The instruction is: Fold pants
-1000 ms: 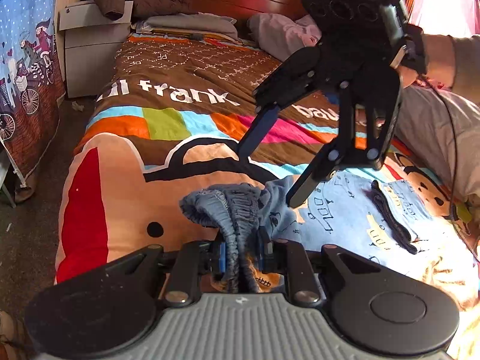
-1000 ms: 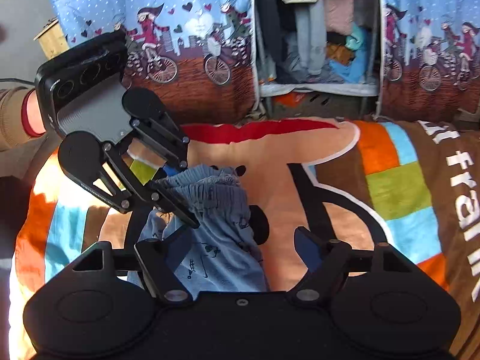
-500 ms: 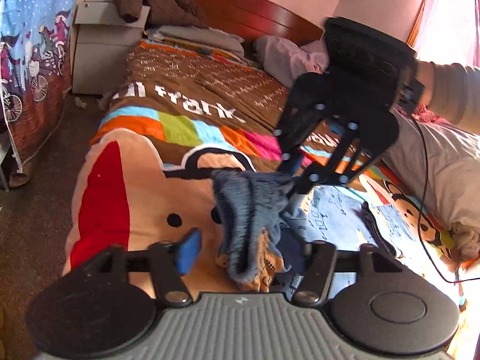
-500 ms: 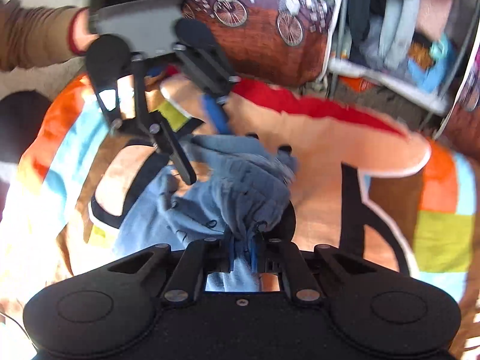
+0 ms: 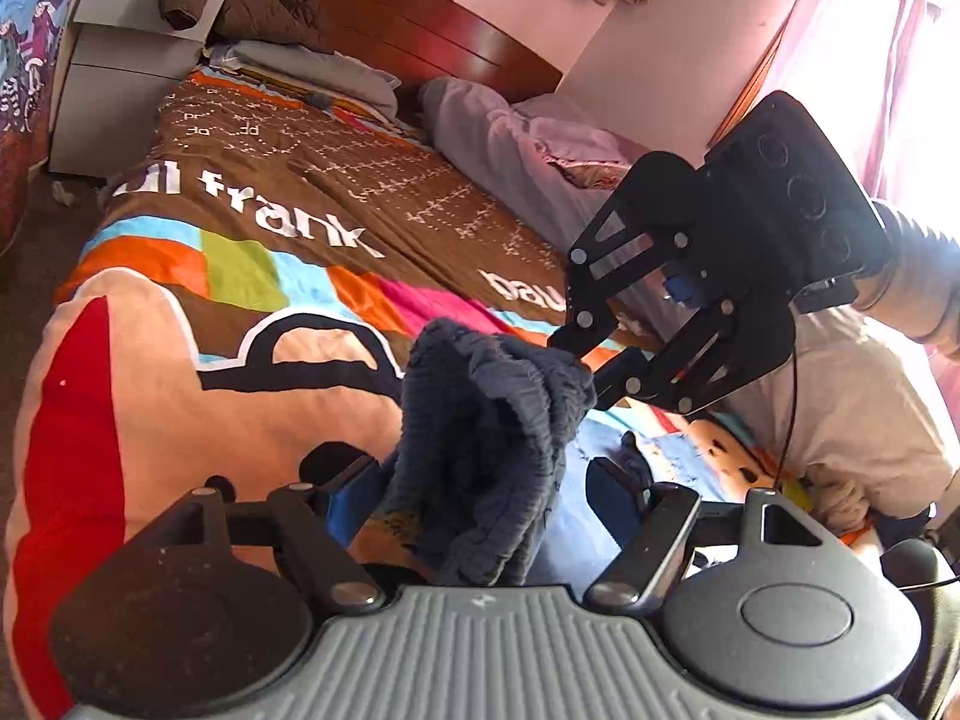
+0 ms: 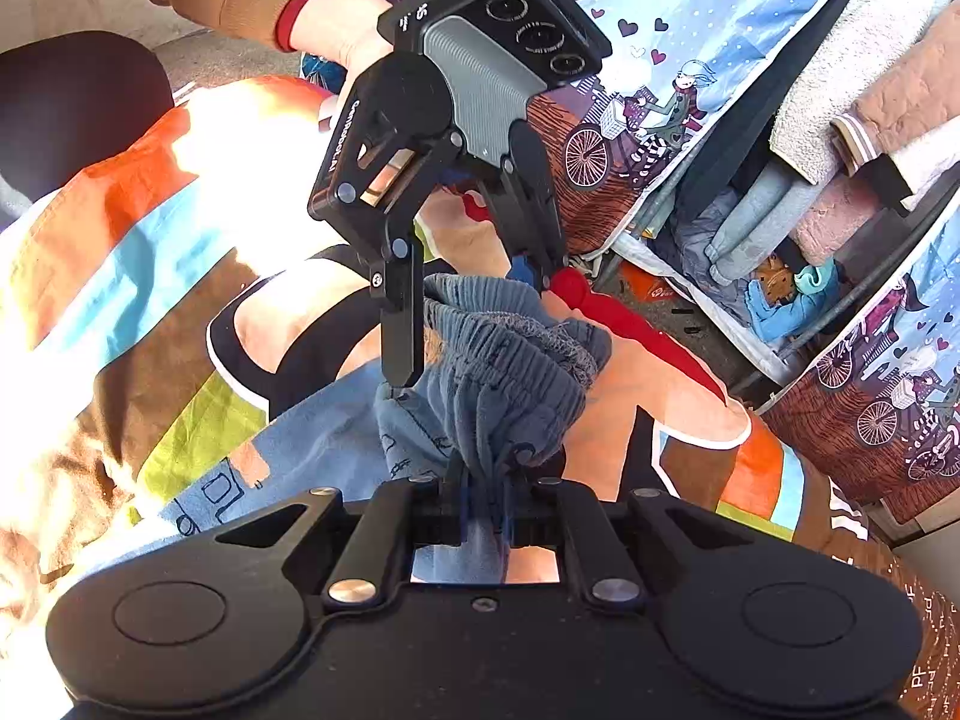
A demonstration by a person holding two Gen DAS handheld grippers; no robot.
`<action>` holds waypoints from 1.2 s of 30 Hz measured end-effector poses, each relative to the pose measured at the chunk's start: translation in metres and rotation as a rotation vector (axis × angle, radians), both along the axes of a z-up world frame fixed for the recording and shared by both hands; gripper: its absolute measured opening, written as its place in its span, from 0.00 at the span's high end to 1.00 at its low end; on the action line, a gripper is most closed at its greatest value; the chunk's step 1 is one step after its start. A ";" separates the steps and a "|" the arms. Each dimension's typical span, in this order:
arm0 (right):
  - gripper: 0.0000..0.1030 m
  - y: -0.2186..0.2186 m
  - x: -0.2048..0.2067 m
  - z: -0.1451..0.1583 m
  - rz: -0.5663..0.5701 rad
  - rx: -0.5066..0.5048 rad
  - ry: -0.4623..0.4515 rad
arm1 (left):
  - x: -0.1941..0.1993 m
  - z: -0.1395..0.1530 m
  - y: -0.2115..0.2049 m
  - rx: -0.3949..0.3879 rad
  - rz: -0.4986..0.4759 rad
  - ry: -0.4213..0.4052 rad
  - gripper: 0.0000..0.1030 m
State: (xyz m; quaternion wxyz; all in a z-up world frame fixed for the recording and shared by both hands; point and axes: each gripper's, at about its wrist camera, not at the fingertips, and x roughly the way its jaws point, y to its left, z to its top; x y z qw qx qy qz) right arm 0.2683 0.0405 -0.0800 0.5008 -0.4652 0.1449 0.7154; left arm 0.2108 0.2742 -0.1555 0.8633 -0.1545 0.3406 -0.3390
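Bed [image 5: 180,396] covered by a cartoon-print duvet in brown, orange, blue and red; wooden headboard [image 5: 432,30] at the far end, grey pillows beneath it. Open fabric wardrobe [image 6: 798,228] with stacked clothes beside the bed, seen from the right wrist.

Pants [image 5: 492,420], blue with small printed figures and a gathered elastic waistband [image 6: 510,354], lying partly on the duvet near the foot of the bed. Waistband end bunched and raised off the bedding; legs trailing flat toward the sunlit side.

Right gripper [image 6: 483,474] pressed together, pinching a fold of the bunched fabric just below the waistband. Left gripper [image 5: 480,492] spreading, jaws opening; waistband hanging between them, pads apparently clear of the cloth. Same gripper visible from the right wrist, one finger [image 6: 401,324] lying against the near side of the waistband.

Progress assessed as early. Garment crumpled, no neat crease visible, legs not aligned as far as can be told. Appears to be a handover of the waistband between grippers. Remaining by judgement: spreading flat, laying leg on leg, folding lengthwise into a compact stack.
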 end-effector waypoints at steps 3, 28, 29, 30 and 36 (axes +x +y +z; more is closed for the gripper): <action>0.90 -0.001 0.002 0.003 0.007 0.002 0.007 | 0.010 -0.007 0.002 0.008 -0.005 0.015 0.23; 0.31 -0.045 0.017 0.000 -0.644 0.199 0.077 | 0.006 0.007 -0.032 0.274 0.115 0.043 0.88; 0.31 -0.054 0.013 -0.002 -0.711 0.204 0.090 | 0.005 0.009 -0.033 0.279 0.128 0.049 0.88; 0.33 -0.064 0.009 -0.007 -0.771 0.199 0.122 | 0.005 0.011 -0.034 0.284 0.140 0.057 0.88; 0.72 -0.078 -0.003 -0.065 -0.914 0.032 0.165 | 0.003 0.020 -0.038 0.305 0.176 0.100 0.88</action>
